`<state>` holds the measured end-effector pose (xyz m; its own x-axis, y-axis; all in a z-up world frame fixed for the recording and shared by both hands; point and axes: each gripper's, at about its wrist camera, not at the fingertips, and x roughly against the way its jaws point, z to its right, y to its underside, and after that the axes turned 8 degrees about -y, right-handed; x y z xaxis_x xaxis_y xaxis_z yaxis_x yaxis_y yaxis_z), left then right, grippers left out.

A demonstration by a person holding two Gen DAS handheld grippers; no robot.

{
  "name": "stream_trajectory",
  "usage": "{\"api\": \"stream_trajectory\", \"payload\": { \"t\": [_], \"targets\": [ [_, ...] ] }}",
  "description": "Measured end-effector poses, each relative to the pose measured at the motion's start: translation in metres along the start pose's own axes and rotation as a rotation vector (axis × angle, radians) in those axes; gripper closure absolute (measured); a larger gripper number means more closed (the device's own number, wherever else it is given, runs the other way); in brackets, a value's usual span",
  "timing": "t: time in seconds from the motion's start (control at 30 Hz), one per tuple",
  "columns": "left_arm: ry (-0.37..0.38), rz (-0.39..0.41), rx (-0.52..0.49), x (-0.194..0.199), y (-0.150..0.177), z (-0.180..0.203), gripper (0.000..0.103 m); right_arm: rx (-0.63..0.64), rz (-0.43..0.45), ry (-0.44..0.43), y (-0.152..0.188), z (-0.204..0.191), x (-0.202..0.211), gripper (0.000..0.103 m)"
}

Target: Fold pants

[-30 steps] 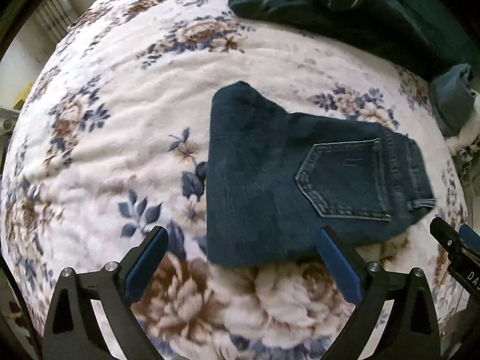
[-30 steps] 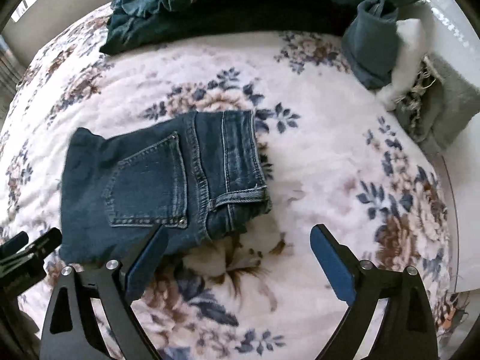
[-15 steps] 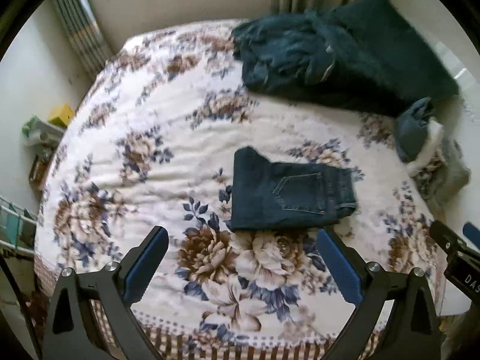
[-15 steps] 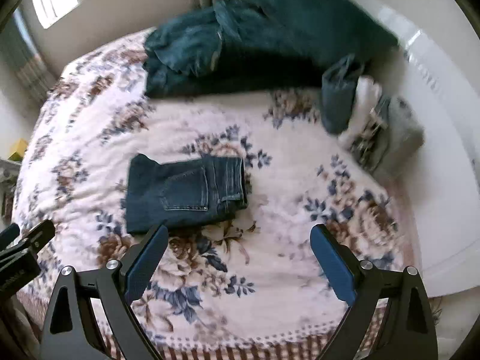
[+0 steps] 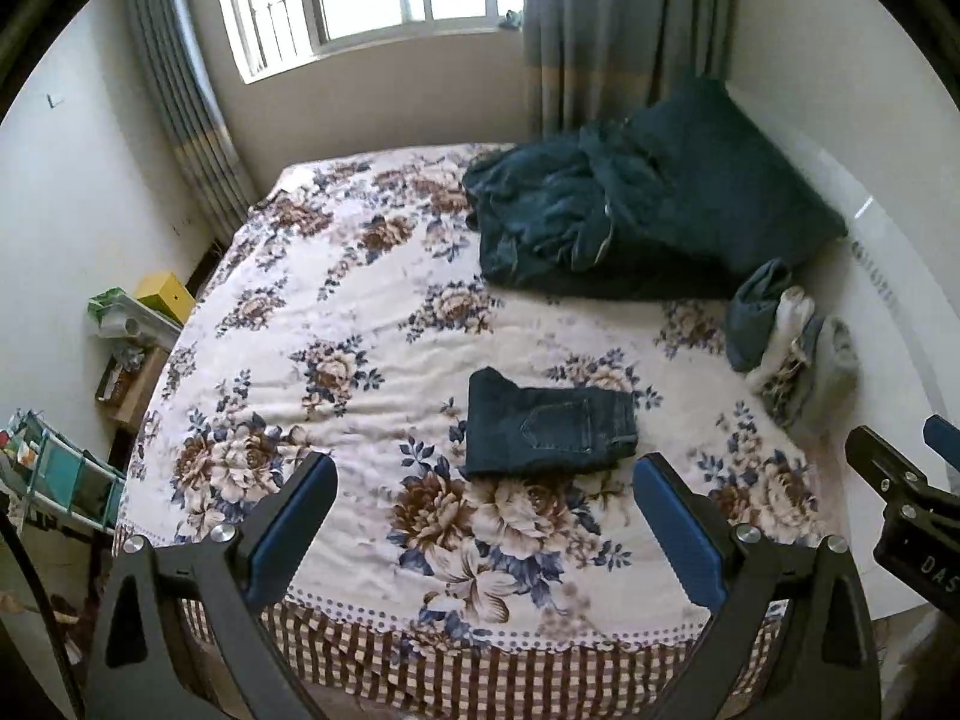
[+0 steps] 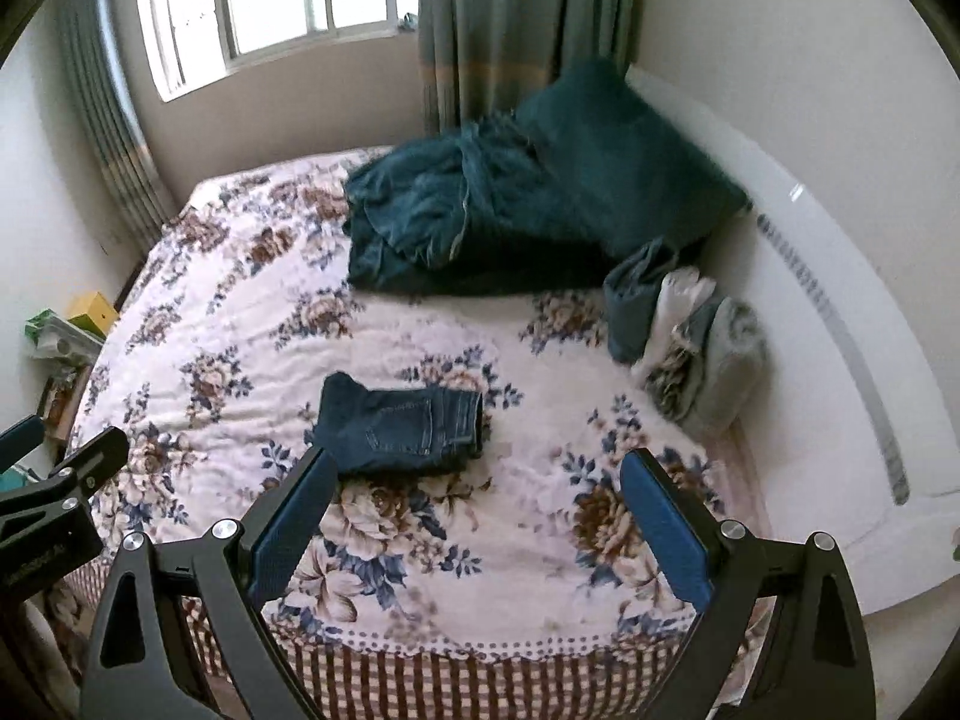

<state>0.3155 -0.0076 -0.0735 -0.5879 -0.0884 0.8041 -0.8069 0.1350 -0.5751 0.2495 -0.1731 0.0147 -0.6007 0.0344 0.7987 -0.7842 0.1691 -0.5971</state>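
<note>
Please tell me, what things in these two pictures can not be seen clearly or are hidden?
- Folded jeans: layers underneath hidden by the top layer, both views.
- Dark clothes heap: the number of garments is unclear, tangled and blurred.
- Small pile by the white headboard: blurred, items unclear.
- Right gripper: in the left view, cut off by the right edge.

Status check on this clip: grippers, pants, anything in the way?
Left gripper open, empty; right gripper open, empty. Jeans folded flat on the bed, untouched. Nothing on them; dark pile of clothes well apart.
</note>
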Motion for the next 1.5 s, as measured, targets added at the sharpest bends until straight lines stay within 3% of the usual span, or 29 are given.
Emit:
{"api": "stream_trajectory", "payload": {
  "t": [0.33,0.7,0.97,1.1,1.23,1.5],
  "targets": [
    [0.021,0.070,0.054,0.066,0.006,-0.014,0.002,0.044,0.093,-0.021,-0.004,-0.018,0.095,0.005],
    [0.027,0.112,0.060,0.080,0.013,-0.013,0.002,0.051,0.162,-0.011,-0.001,-0.020,0.122,0.005],
    [-0.006,0.182,0.072,0.059,0.016,-0.006,0.001,0.044,0.204,0.001,0.005,-0.009,0.081,0.001],
    [-0.047,0.173,0.064,0.038,0.017,-0.001,0.001,0.045,0.192,0.014,0.009,-0.005,0.053,0.001],
    [-0.038,0.149,0.077,0.017,0.018,0.000,0.001,0.042,0.191,0.024,0.015,-0.001,0.027,0.001],
    [-0.065,0.150,0.077,0.006,0.020,0.002,0.001,0.018,0.161,0.018,0.026,0.005,-0.014,0.001]
  ]
}}
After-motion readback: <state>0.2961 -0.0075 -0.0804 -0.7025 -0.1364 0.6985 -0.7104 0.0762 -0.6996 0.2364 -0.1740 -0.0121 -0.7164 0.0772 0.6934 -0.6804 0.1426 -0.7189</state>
